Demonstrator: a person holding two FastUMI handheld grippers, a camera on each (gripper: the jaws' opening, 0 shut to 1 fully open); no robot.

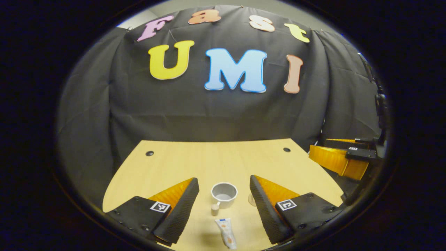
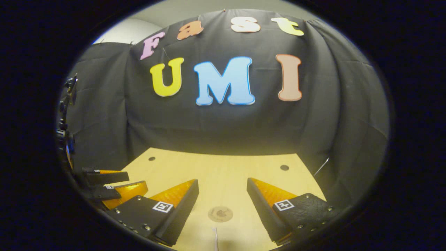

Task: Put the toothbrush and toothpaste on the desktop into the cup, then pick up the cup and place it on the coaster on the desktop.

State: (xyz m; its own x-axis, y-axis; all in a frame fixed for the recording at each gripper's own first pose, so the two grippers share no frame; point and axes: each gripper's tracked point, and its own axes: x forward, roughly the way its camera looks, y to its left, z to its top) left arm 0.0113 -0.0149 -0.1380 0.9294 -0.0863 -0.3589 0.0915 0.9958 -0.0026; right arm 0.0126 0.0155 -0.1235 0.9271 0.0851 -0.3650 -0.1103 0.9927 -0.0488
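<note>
Toothpaste (image 1: pixel 226 237) lies near on the bench (image 1: pixel 209 164), before the empty cup (image 1: pixel 224 194); nothing loaded yet. Both claws, left (image 1: pixel 223 204) and right (image 2: pixel 221 205), spread, empty; next, pinch the toothpaste.

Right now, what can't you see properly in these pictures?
- Toothpaste: left gripper view, lower end cut off by the picture's bottom edge.
- Thin white thing, maybe the toothbrush: right gripper view, mostly cut off at the bottom.
- Coaster: right gripper view, its pattern is too small to tell.
- Cup: left gripper view, bottom too dim.
</note>
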